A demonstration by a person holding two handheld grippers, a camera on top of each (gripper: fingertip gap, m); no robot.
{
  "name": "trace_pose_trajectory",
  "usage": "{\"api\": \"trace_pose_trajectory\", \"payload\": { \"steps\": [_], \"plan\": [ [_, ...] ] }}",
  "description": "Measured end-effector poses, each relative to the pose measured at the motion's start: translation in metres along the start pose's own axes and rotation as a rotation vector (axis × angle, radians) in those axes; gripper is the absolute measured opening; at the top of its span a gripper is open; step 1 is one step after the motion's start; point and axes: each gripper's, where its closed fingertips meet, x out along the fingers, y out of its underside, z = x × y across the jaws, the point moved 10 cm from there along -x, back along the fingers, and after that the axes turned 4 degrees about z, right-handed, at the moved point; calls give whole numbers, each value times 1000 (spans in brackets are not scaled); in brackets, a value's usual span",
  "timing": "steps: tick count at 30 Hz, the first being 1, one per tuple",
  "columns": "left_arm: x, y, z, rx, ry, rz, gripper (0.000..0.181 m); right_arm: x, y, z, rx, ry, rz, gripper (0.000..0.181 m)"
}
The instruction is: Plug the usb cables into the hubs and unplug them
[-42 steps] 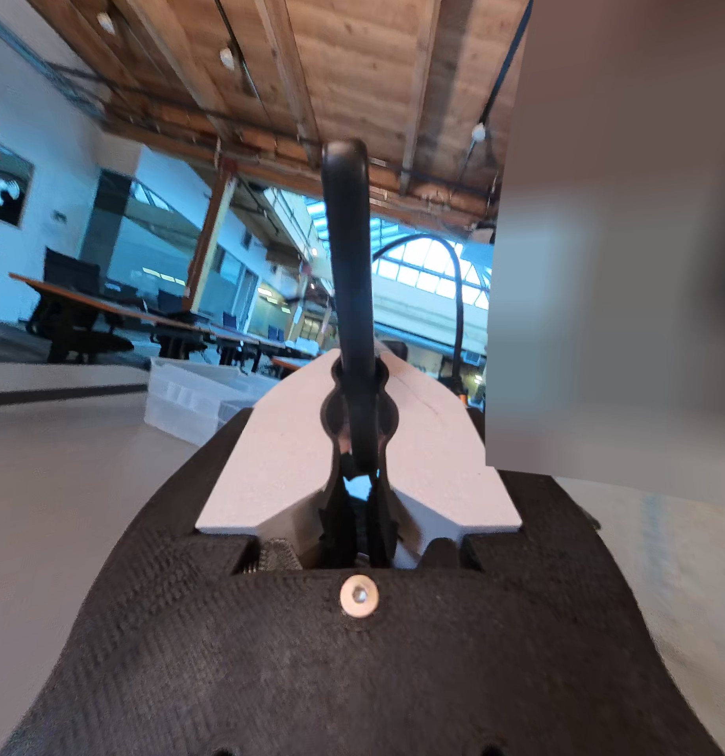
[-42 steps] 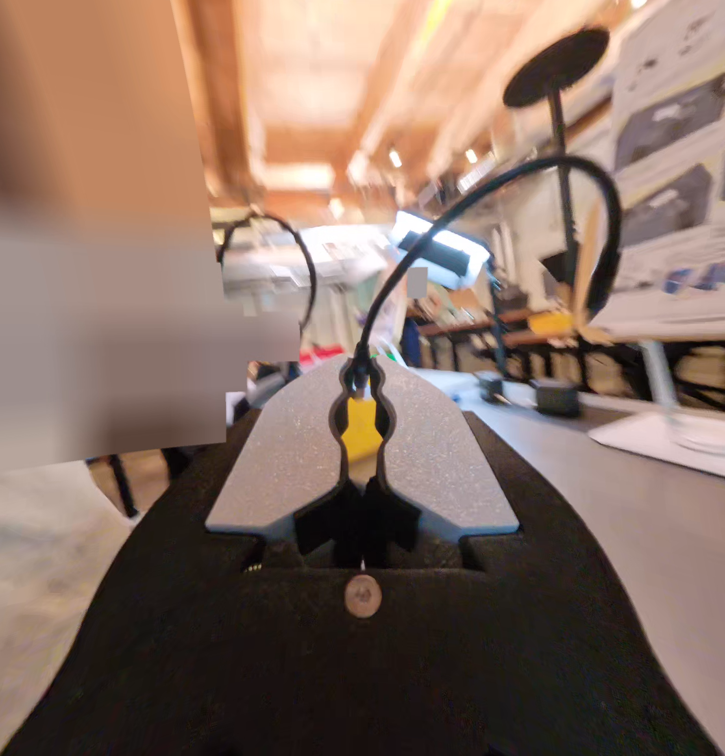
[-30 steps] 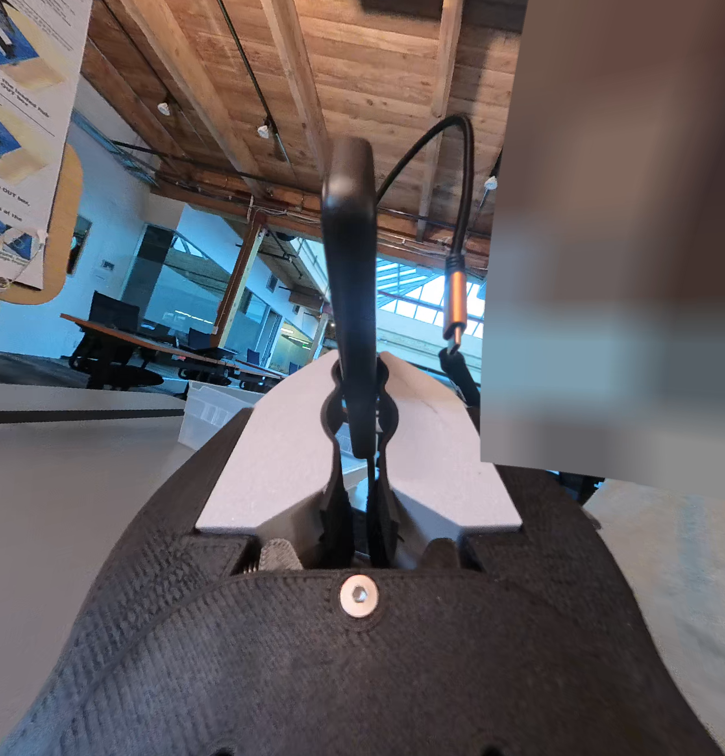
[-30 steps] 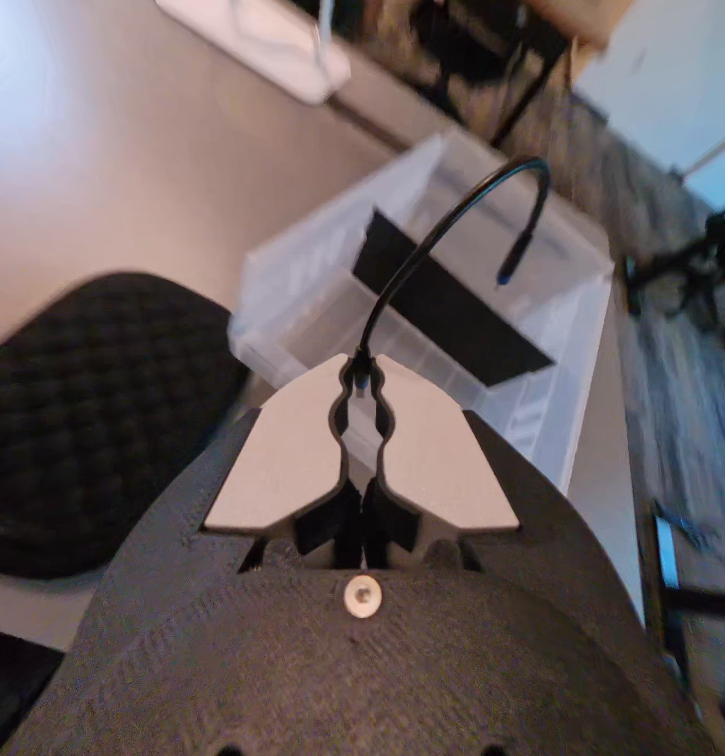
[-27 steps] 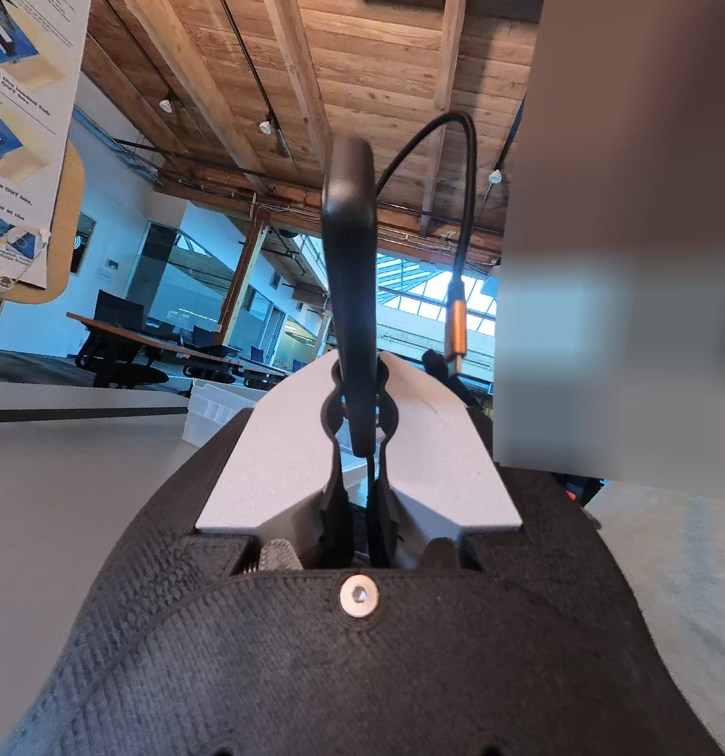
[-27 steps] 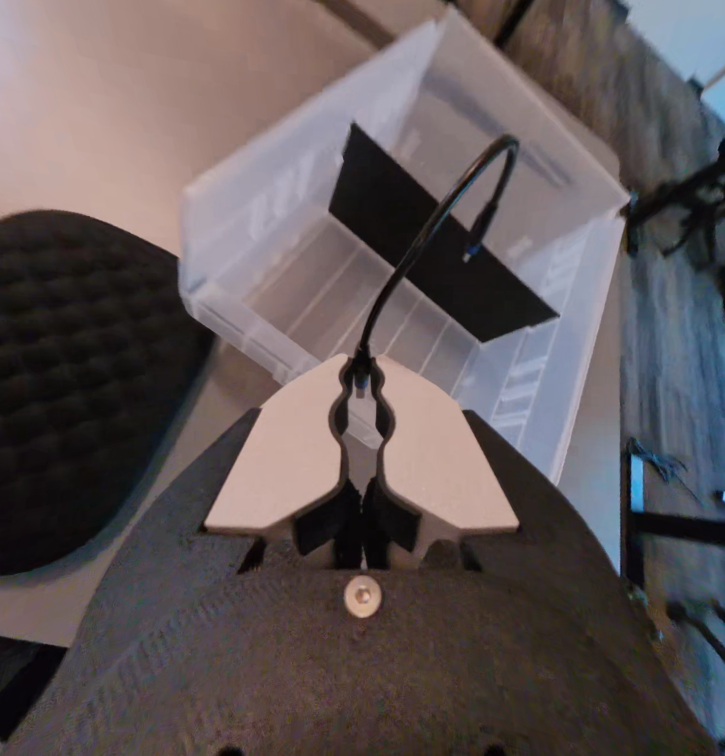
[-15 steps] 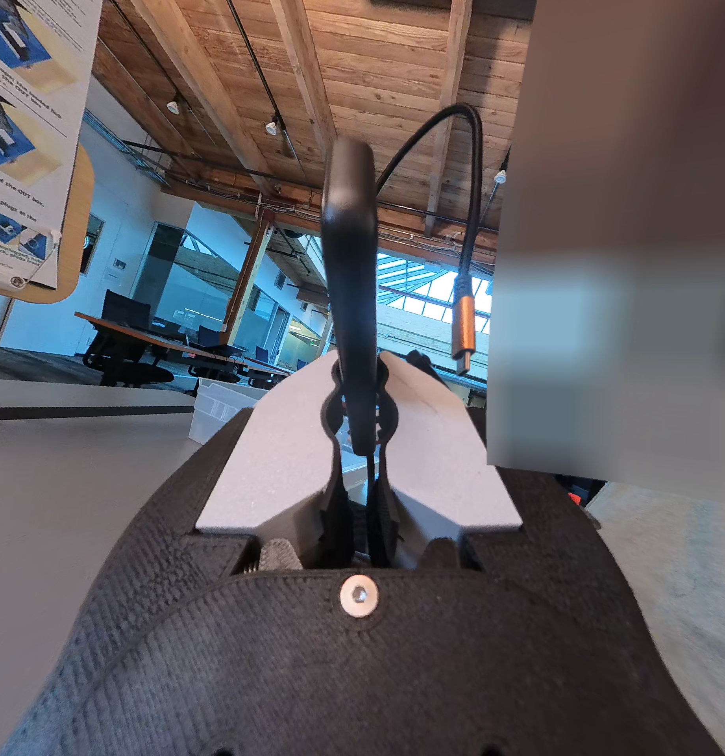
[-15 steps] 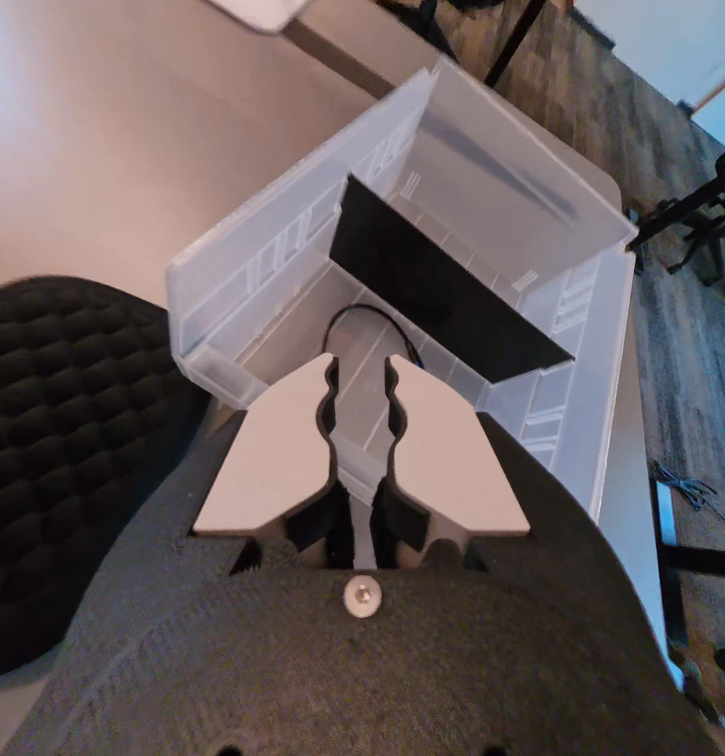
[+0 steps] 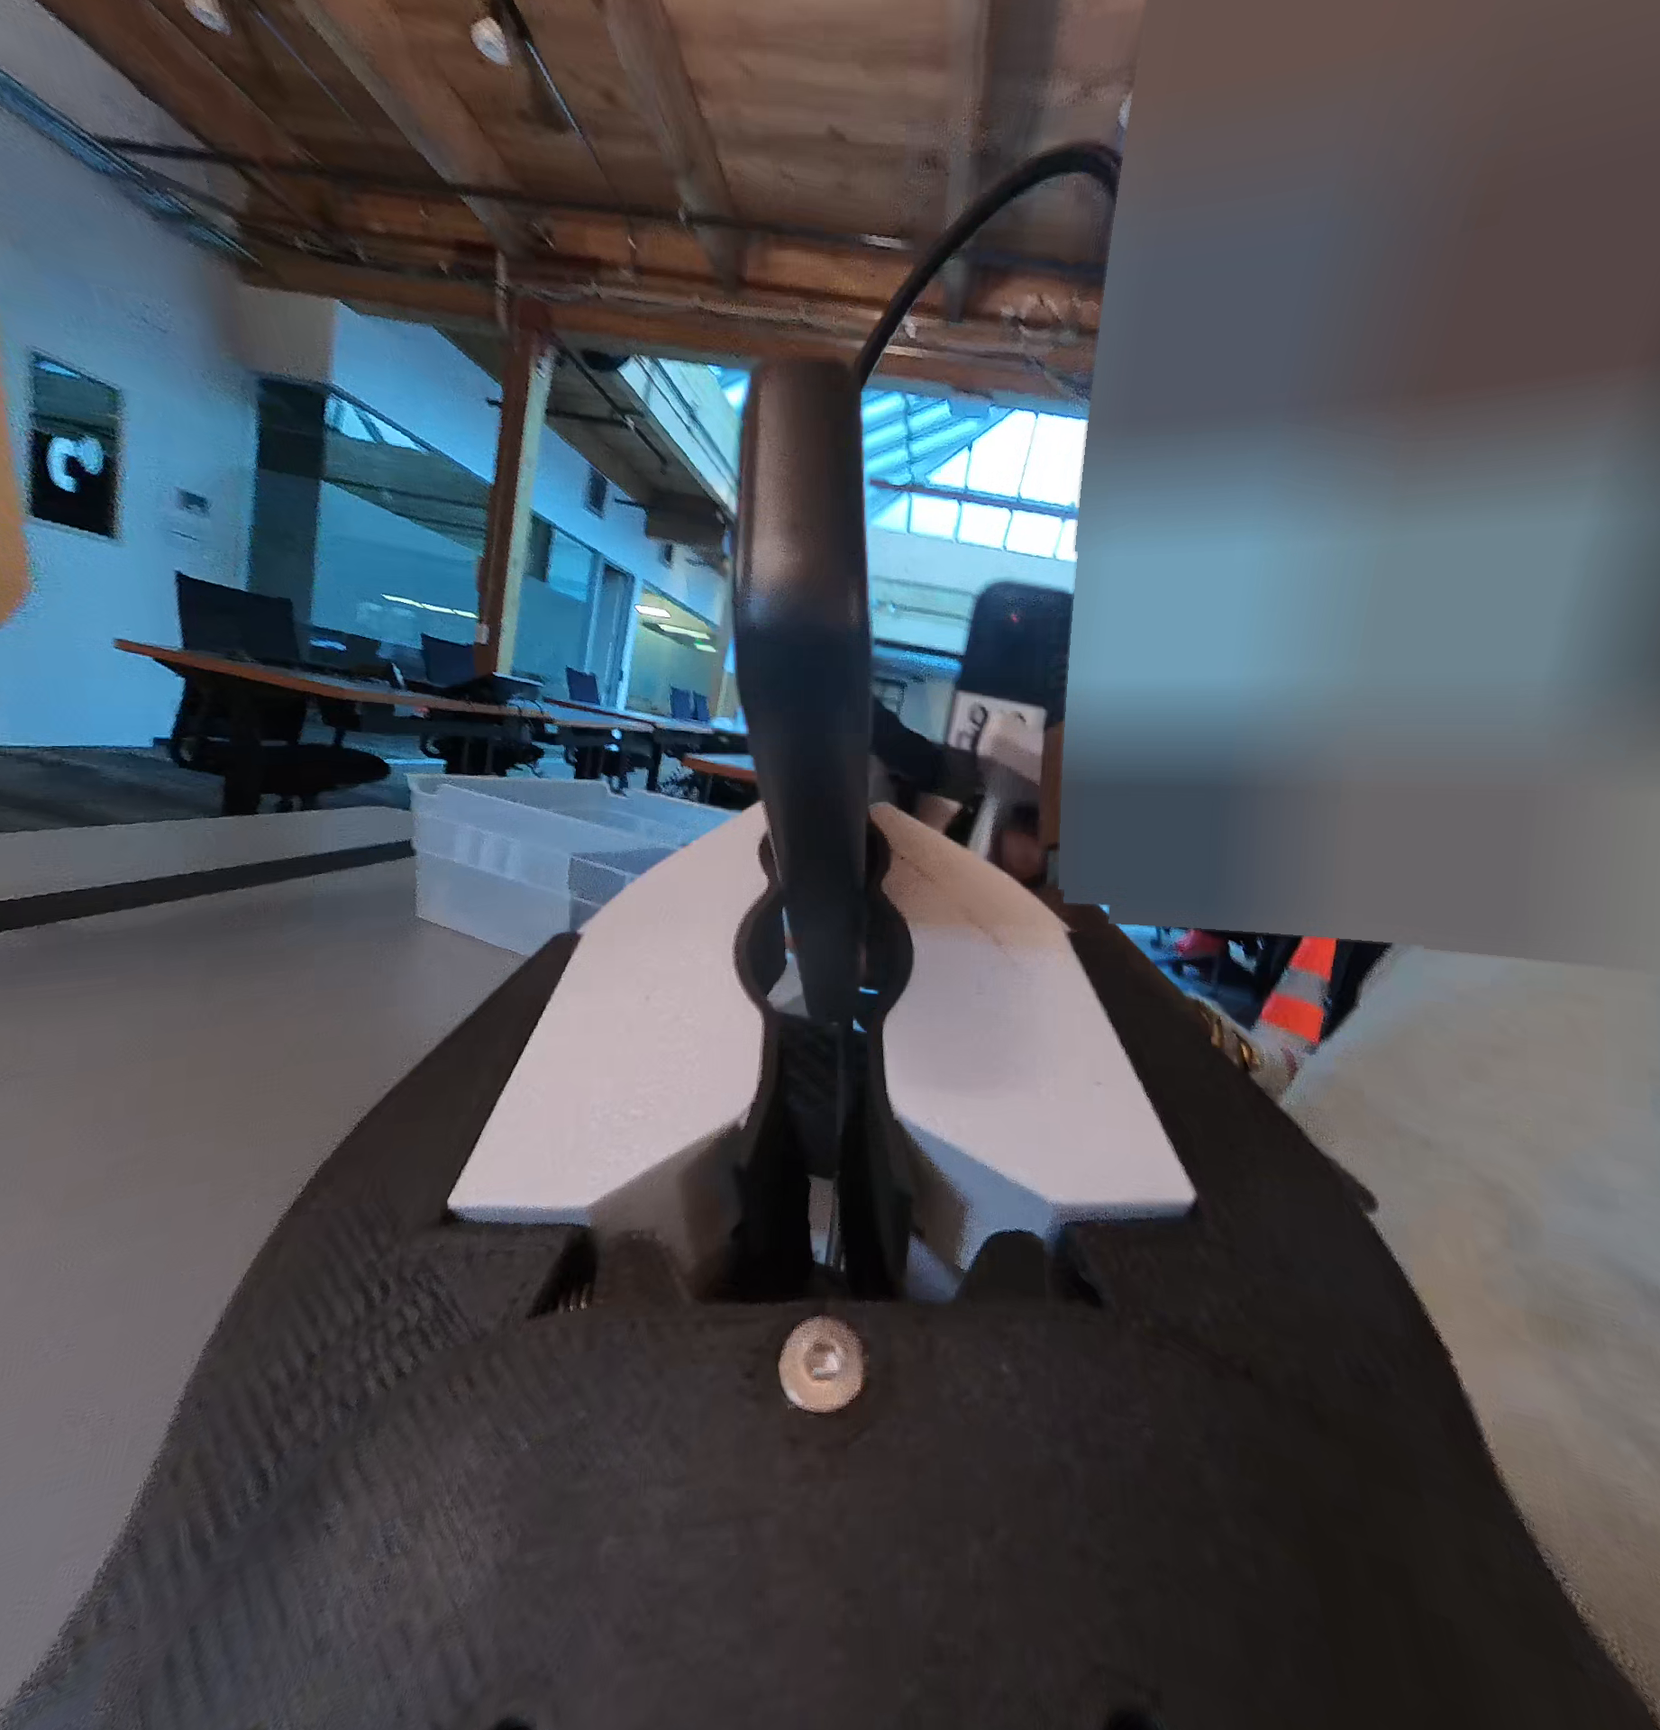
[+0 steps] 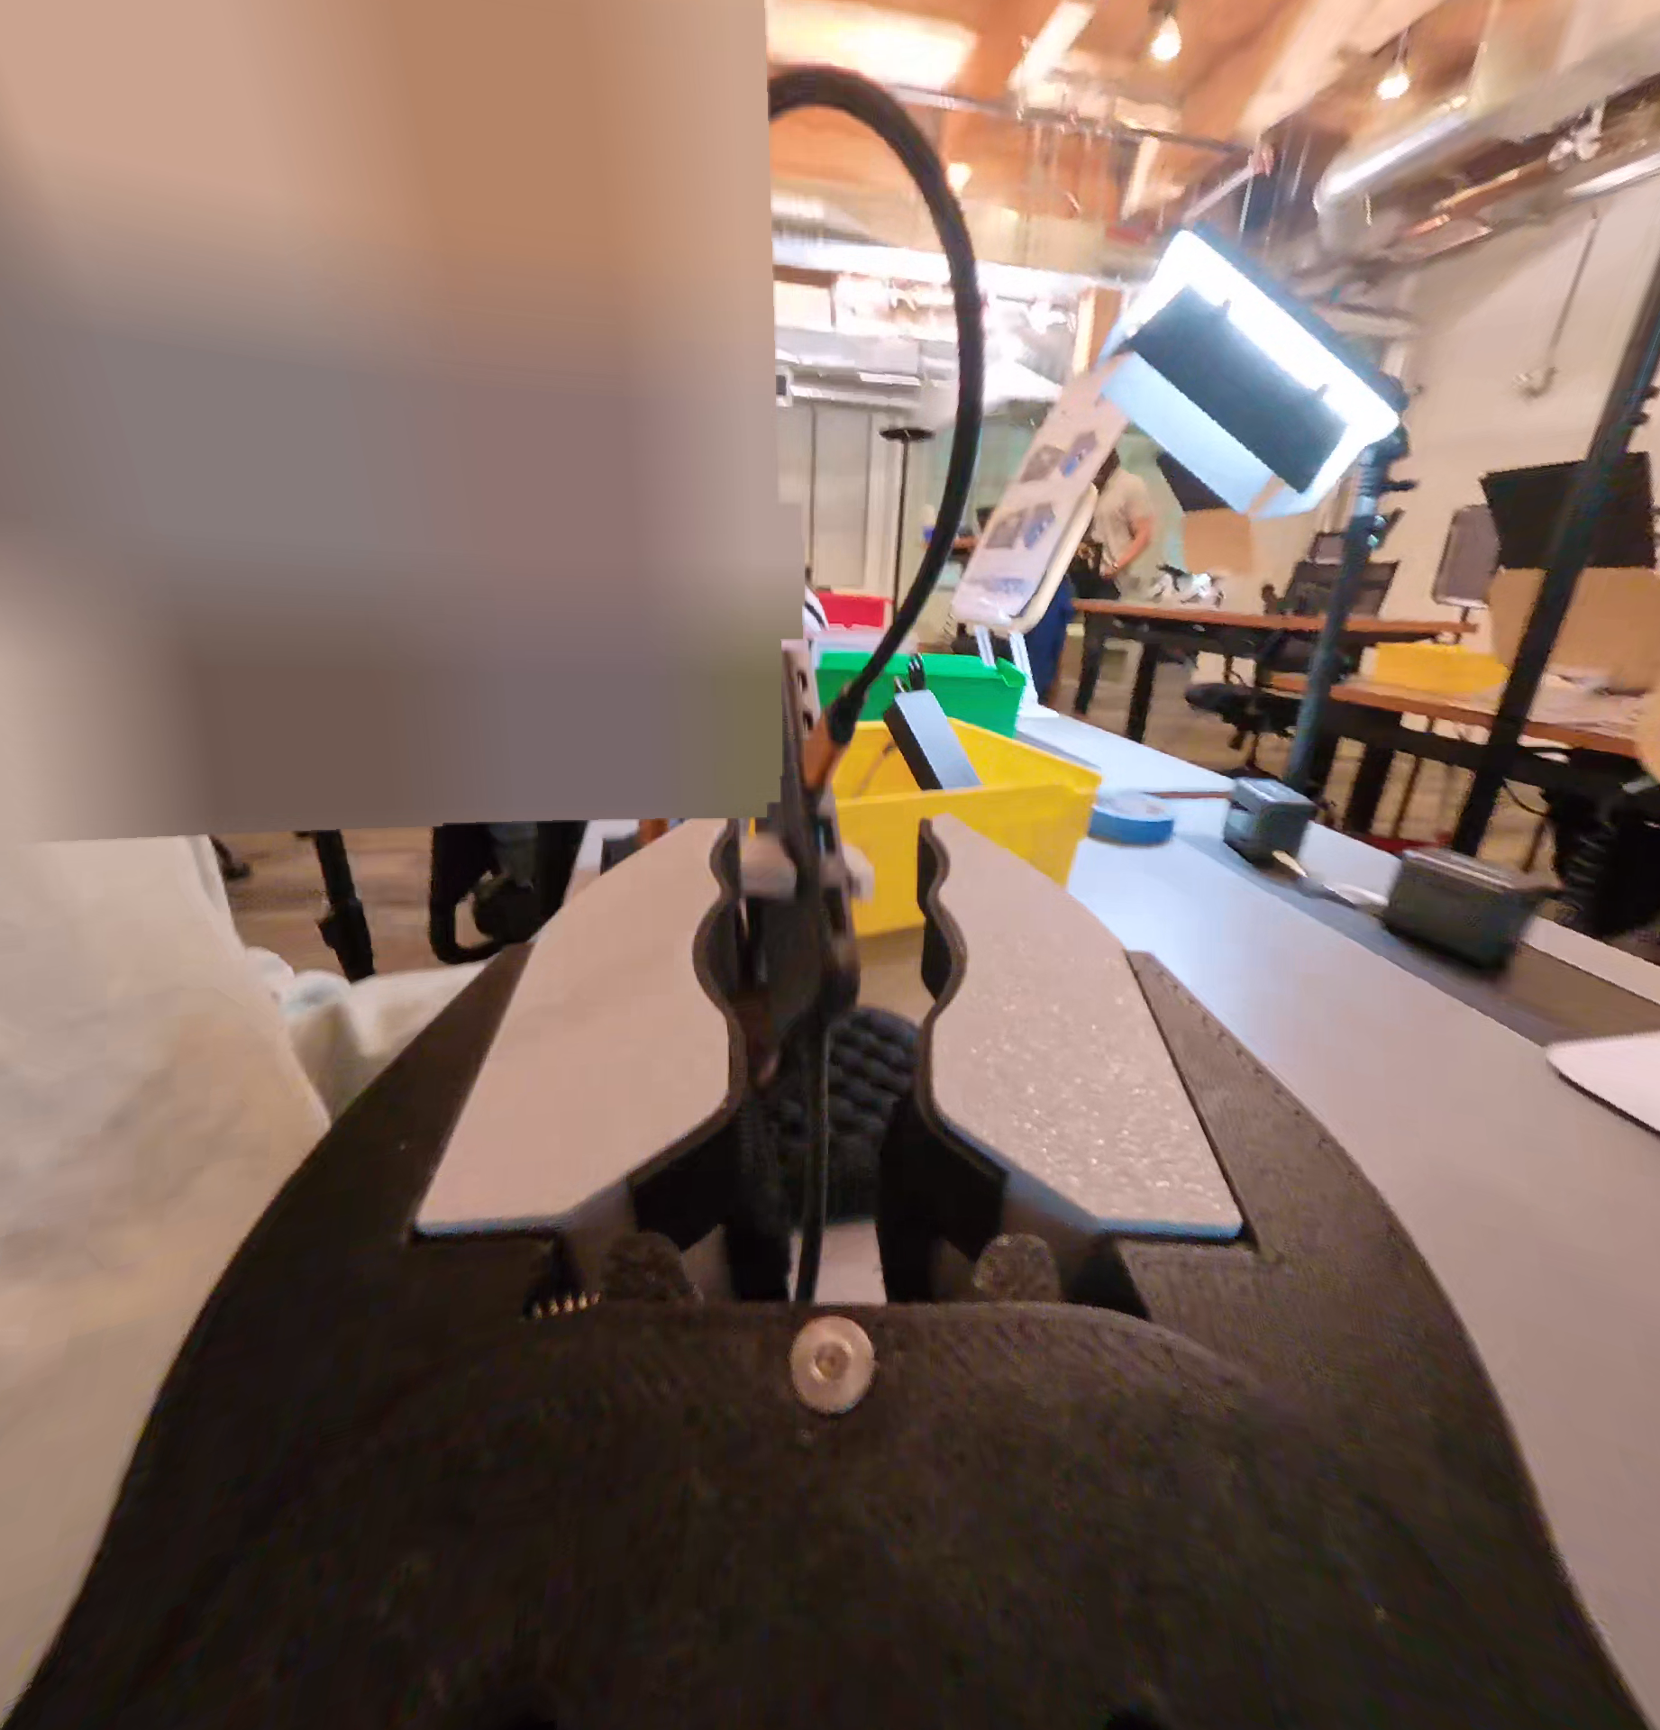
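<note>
My left gripper (image 9: pixel 822 824) is shut on a slim black hub (image 9: pixel 798 562), which stands upright and edge-on between the white fingers (image 9: pixel 639 1011). The hub's black cable (image 9: pixel 957 234) arcs up to the right. In the right wrist view my right gripper (image 10: pixel 826 843) is open and empty, jaws well apart. Beyond its gap I see the left gripper's small white fingertips (image 10: pixel 772 869) holding the hub. The same black cable (image 10: pixel 957 328) loops overhead and ends in a copper-coloured plug (image 10: pixel 822 754) next to the hub; whether the plug is seated I cannot tell.
A clear plastic bin (image 9: pixel 527 843) stands on the grey table (image 9: pixel 199 1030). Yellow (image 10: pixel 976 796) and green (image 10: pixel 939 679) bins, a blue tape roll (image 10: pixel 1131 813) and dark small boxes (image 10: pixel 1454 903) stand farther off. A person's pale clothing (image 10: pixel 105 1030) is close at the left. Across from one pair of fingers to the other is roughly 4 centimetres.
My right gripper opened and let a black cable fall into the clear bin, then swung up to face the hub. The left gripper still holds the hub and has tilted a little lower.
</note>
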Motion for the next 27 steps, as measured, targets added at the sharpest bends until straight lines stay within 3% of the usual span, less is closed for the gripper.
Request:
{"api": "trace_pose_trajectory", "payload": {
  "steps": [4,6,9,13,15,27],
  "plan": [
    [8,6,-7,36,74,99,13,34,4,0,52,-82,-67,28],
    [10,8,-9,49,93,125,12,39,7,2,45,-132,-46,8],
    [11,8,-10,58,106,136,13,37,8,2,116,-188,-50,7],
    [7,3,-12,63,113,36,20,32,14,0,162,-192,-37,6],
    [5,2,-10,43,124,64,13,31,15,2,150,-190,-32,6],
    [12,6,-9,8,130,133,13,15,13,2,96,-167,46,6]
  ]
}}
